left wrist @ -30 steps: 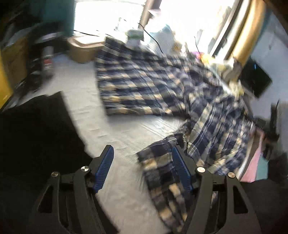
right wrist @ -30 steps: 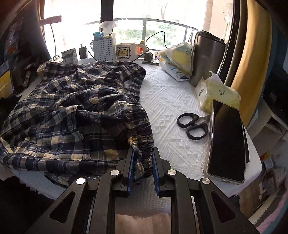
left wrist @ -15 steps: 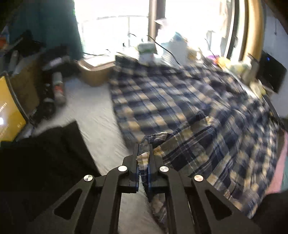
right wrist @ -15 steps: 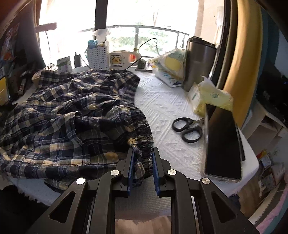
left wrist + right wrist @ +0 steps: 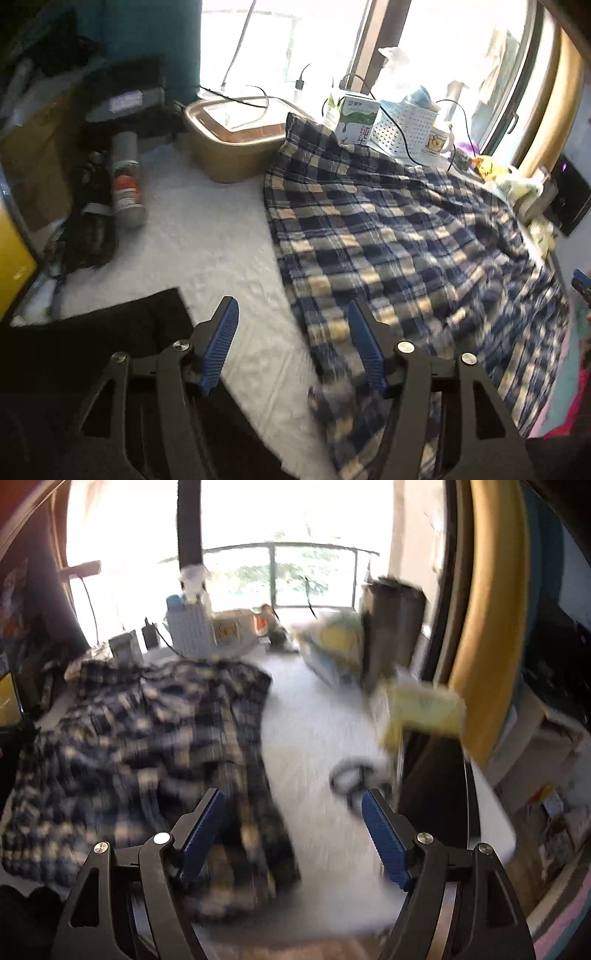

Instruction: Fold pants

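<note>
A black cloth [image 5: 92,347] lies at the near left corner of the white-covered worktop [image 5: 207,251], with a spray can [image 5: 127,184] on its side beyond it and a tan lidded box [image 5: 236,136] toward the window. The left hand-held gripper [image 5: 293,349] hangs over bare cover, its blue-padded jaws apart and opening, nothing pressed between them; its right finger [image 5: 365,350] stands over the near left edge of the plaid pants [image 5: 406,251]. The pants lie spread across the middle and right of the worktop, reaching a milk carton [image 5: 356,122] and a white basket [image 5: 406,125] at the back. In the blurred right wrist view, the right hand-held gripper [image 5: 291,834] is also wide and opening, the pants' [image 5: 155,753] near edge loose between its jaws, clamped by neither pad. Scissors [image 5: 351,779] and a yellow packet [image 5: 424,709] lie to the right.
</note>
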The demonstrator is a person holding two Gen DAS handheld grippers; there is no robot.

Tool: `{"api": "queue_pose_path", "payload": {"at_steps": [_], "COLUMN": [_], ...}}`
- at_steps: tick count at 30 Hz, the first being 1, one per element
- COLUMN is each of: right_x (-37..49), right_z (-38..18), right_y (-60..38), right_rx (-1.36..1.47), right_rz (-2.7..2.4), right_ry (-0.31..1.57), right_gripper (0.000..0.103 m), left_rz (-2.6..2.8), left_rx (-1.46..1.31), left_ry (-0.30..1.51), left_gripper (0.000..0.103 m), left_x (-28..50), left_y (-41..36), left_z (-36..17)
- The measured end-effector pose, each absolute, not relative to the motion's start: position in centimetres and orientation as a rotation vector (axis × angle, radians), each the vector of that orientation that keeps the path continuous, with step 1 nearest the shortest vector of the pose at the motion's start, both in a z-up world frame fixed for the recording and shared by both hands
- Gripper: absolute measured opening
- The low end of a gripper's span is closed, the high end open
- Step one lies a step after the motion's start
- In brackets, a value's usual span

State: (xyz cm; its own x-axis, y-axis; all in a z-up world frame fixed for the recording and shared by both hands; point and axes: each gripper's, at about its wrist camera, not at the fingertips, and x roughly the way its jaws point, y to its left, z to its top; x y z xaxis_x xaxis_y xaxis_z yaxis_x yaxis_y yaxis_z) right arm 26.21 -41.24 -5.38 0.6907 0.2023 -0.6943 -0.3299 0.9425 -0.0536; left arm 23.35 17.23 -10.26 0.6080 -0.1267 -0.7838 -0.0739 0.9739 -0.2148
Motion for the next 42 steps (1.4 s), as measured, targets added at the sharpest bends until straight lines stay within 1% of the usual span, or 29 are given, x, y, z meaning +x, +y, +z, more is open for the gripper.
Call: {"api": "queue_pose_path", "payload": {"at_steps": [2,5,7,12,13,14,15,16,17,20,22,28,30,32,33,35,37,42], "right_x": [29.3,34.5,38.5,45.0,46.1,46.7,47.2,47.6,47.8,48.4,49.4,52.6,52.6,52.3,52.1,51.3,49.6,44.4], "right_z": [-4.7,-5.5,-7.0,-9.9,-10.7,-11.2,-11.9,-12.4,-12.5,-12.0,-11.6,-12.8,-12.7,-12.2,-11.8,-10.9,-9.9,-7.8], "right_y": [-39.2,-36.6,-34.8,-31.0,-30.3,-29.9,-29.5,-29.0,-28.7,-28.0,-27.9,-28.5,-28.7,-29.1,-29.5,-29.9,-30.5,-32.1], "right_rx": [-0.234,-0.253,-0.241,-0.287,-0.315,-0.333,-0.364,-0.406,-0.440,-0.540,-0.570,-0.545,-0.522,-0.500,-0.483,-0.455,-0.442,-0.433], "right_rz": [0.353,0.439,0.496,0.518,0.525,0.527,0.528,0.530,0.534,0.478,0.428,0.372,0.374,0.370,0.371,0.376,0.383,0.398], "right_ry": [0.746,0.791,0.864,0.942,0.963,0.974,0.989,0.998,0.988,0.921,0.879,0.871,0.867,0.866,0.862,0.843,0.817,0.764], "right_gripper": [0.078,0.078,0.078,0.078,0.074,0.053,0.040,0.032,0.026,0.020,0.019,0.020,0.022,0.036,0.040,0.062,0.066,0.066], "left_rz": [-0.048,-0.066,-0.059,-0.006,0.004,0.009,0.014,0.017,0.019,0.030,0.040,0.088,0.107,0.122,0.125,0.124,0.119,0.110], "left_rx": [-0.245,-0.215,-0.186,-0.106,-0.085,-0.068,-0.057,-0.048,-0.042,-0.035,-0.029,-0.031,-0.039,-0.058,-0.069,-0.083,-0.084,-0.084], "left_ry": [0.945,1.005,1.019,1.012,1.011,1.010,1.013,1.015,1.017,1.024,1.029,1.019,1.022,1.012,1.002,0.973,0.943,0.891], "left_gripper": [0.062,0.062,0.062,0.062,0.062,0.062,0.062,0.062,0.062,0.062,0.062,0.062,0.062,0.062,0.062,0.062,0.062,0.062], "left_x": [24.9,27.2,28.0,28.2,28.1,28.2,28.3,28.3,28.3,28.9,29.5,30.8,31.0,30.7,30.3,29.1,27.5,23.0], "left_y": [17.4,16.3,15.3,13.6,13.3,13.0,13.1,13.0,13.0,13.1,13.2,14.3,14.7,15.1,15.2,15.4,15.1,13.4], "left_z": [-11.1,-12.5,-13.1,-13.2,-13.2,-13.3,-13.4,-13.4,-13.4,-13.5,-13.6,-13.6,-13.4,-13.1,-12.7,-11.8,-10.8,-8.8]}}
